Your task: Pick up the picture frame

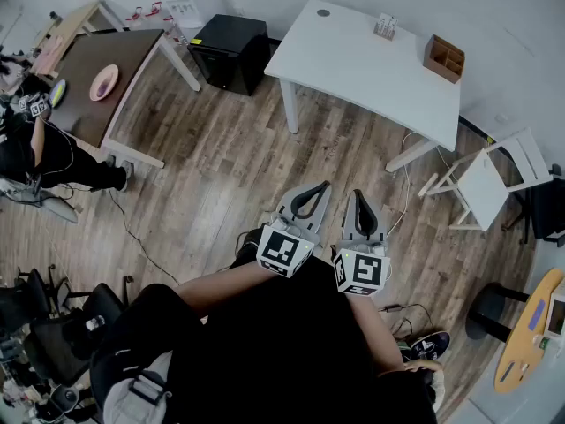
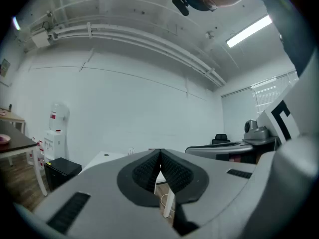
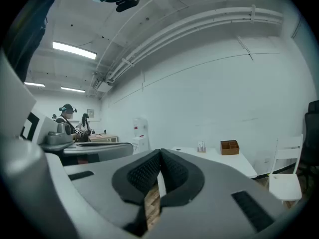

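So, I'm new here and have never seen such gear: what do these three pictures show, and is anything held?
No robot here: a person holds a two-jaw gripper in each hand. The downward picture comes from a camera on their head; it shows the left gripper and right gripper above a wooden floor. The other two come from cameras riding on each gripper, looking along its jaws. Both pairs of jaws are closed together on nothing. Ahead stands a white table bearing a wooden box. I see no picture frame.
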{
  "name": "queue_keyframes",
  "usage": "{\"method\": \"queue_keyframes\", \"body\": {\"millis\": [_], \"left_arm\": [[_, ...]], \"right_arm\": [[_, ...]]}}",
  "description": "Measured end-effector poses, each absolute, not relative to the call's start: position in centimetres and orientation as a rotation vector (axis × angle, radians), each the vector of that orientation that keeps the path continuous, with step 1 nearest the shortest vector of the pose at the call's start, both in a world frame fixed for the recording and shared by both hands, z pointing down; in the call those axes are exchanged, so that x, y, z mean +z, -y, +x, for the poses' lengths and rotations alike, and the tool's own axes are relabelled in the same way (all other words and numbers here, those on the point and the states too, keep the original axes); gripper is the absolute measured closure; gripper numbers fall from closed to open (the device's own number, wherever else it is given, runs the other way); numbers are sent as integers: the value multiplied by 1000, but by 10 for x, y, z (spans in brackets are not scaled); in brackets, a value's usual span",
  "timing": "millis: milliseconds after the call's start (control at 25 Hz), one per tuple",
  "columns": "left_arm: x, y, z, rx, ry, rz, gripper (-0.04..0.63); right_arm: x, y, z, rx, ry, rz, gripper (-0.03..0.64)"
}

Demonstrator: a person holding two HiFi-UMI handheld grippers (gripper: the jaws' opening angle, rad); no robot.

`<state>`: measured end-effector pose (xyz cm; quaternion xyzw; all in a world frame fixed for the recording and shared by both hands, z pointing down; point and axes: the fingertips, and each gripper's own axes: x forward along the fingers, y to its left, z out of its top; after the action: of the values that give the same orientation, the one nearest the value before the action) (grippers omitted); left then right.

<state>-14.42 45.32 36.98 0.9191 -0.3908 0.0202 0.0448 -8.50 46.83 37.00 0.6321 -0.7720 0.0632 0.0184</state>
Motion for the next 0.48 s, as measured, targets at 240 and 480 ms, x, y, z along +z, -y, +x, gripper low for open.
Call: {"method": "queue_keyframes", "body": {"millis": [240, 480], "left_arm": [[378, -466, -133, 68, 1181, 2784, 581], [383, -475, -135, 82, 1210, 2762, 581]], "right_arm": [[368, -480, -75, 188, 2419, 1965, 584], [380, -490, -61, 290, 2447, 2001, 581]]}}
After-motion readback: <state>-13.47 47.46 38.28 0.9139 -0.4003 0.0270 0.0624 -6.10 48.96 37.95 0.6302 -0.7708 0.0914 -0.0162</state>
